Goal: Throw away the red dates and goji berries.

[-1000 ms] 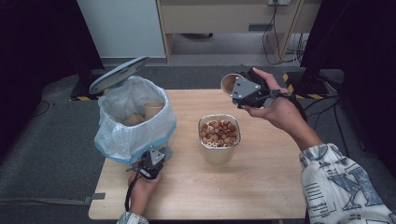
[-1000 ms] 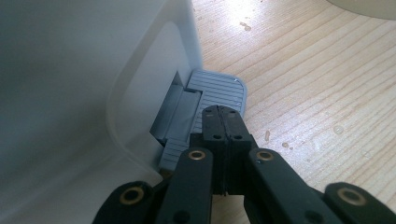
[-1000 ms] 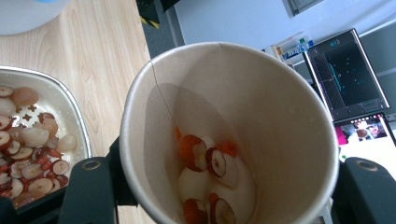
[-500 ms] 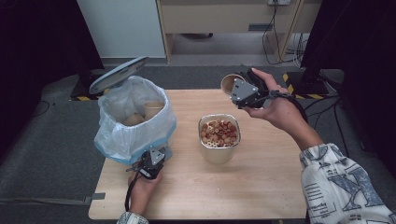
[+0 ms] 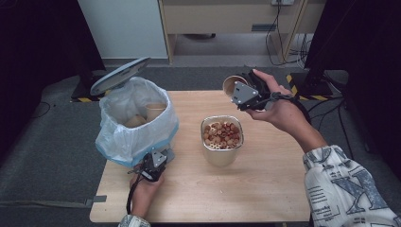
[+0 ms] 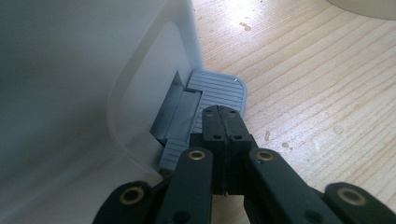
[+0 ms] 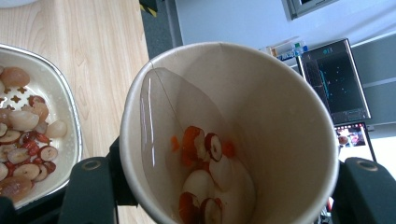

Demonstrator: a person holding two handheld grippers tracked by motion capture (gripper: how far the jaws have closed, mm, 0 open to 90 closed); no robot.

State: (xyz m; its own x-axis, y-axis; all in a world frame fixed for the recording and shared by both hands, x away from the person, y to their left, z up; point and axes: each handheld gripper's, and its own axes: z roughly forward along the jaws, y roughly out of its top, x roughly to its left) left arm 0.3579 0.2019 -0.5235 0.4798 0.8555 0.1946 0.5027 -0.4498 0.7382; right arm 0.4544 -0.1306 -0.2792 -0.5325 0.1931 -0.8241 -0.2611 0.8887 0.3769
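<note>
Right gripper (image 5: 236, 91) fingers clamp a paper cup (image 7: 229, 135), held tilted above the counter (image 5: 265, 189), far-right of the metal tray (image 5: 222, 153); fruit slices, probably dates, inside. Left gripper (image 6: 223, 122) fingers closed, pressing the bin pedal (image 6: 219, 91).

On the pale wooden table (image 5: 265, 189), the white lidded pedal bin lined with a clear plastic bag (image 5: 137, 123) stands at the left, with paper cups inside. To its right, near the middle, sits the metal bowl of sliced dried fruit (image 5: 222, 138). The left gripper (image 5: 152, 166) rests on the bin's grey ribbed pedal (image 6: 219, 93) at the bin's front. Behind and right of the bowl, the right gripper (image 5: 246, 94) holds a brown paper cup (image 7: 229, 135), with fruit pieces in it, above the table.
</note>
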